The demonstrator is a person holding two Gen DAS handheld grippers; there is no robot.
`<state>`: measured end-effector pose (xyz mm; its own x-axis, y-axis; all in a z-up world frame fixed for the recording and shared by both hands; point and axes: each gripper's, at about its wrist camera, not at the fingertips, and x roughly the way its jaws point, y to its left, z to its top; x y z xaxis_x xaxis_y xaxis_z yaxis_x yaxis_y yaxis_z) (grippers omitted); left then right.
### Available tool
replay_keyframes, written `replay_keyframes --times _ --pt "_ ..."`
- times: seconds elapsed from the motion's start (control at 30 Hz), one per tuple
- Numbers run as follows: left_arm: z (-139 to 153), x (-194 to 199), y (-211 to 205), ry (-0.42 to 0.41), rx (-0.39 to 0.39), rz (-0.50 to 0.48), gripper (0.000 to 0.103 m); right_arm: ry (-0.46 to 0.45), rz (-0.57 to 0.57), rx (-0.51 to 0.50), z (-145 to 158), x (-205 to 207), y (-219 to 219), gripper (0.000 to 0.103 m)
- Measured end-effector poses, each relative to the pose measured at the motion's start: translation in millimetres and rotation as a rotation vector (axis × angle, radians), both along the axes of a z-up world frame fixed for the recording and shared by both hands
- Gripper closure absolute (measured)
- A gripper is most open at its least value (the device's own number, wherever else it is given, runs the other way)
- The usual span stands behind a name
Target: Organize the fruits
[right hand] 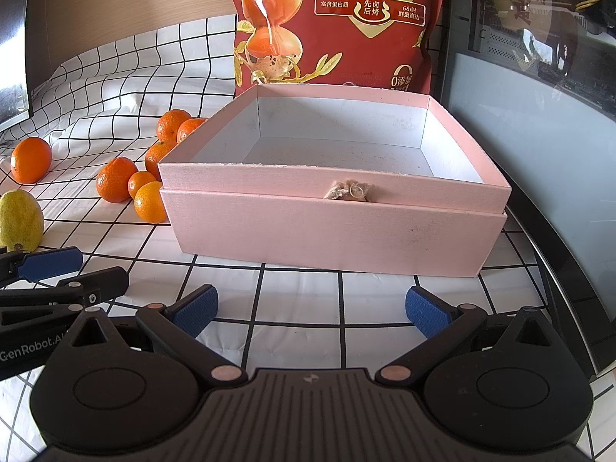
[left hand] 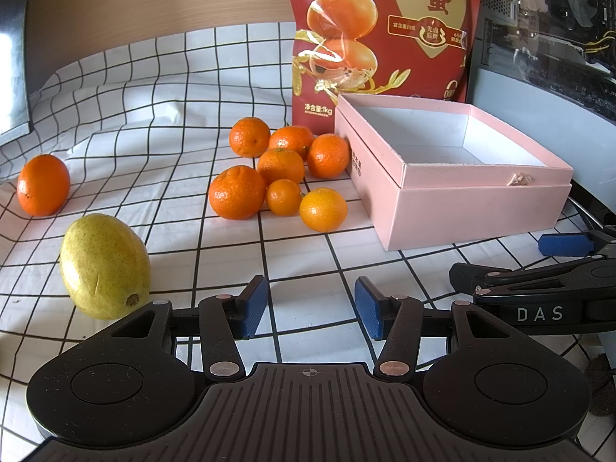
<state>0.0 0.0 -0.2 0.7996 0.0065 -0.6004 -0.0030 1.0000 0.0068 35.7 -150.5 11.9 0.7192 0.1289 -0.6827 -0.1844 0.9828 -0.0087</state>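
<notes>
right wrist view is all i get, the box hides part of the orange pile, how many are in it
Observer: Seven in the cluster of oranges, all on the cloth left of the pink box; one sits fully behind the box for you.
Operator: any of them against the box
Observer: The rear right orange looks pressed against the box's left wall.
Operator: left gripper holding anything, i only see one pad
Observer: No, the left gripper is open, with only checked cloth between its pads.
</notes>
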Motion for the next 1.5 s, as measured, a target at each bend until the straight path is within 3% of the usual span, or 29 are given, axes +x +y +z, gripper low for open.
replay_keyframes --times 0.3,0.53,0.67,0.77,0.9,0.97,1.1,1.2,1.33,1.5 --pt "0 0 0 0.000 0.003 0.000 0.046 0.001 0.005 -0.002 -1 -1 0 0.000" --pt "1 -1 2 -0.001 -0.006 -0.026 0.048 0.094 0.053 -0.010 5 12 -1 0.000" --pt "8 -11 8 -0.003 -0.104 -0.134 0.049 0.090 0.054 -0.019 4 9 1 0.000" --pt "31 -43 29 -0.108 -0.157 -0.157 0.049 0.088 0.080 -0.015 5 6 -2 0.000" --pt "68 -93 83 -0.304 -0.109 -0.015 0.048 0.095 0.148 -0.024 8 2 -2 0.000" --pt "78 -109 117 -0.330 -0.059 0.097 0.051 0.069 0.178 -0.051 12 -4 2 0.000" --pt "76 -122 180 -0.259 -0.131 0.261 0.051 -0.018 0.244 -0.104 24 -22 22 0.000" --pt "61 -125 211 -0.203 -0.191 0.334 0.051 -0.029 0.276 -0.062 31 -28 36 0.000" --pt "47 -124 224 -0.151 -0.207 0.357 0.051 0.020 0.353 -0.015 32 -32 56 0.000" --pt "35 -112 222 -0.111 -0.186 0.333 0.048 0.001 0.402 -0.039 33 -44 72 0.000"
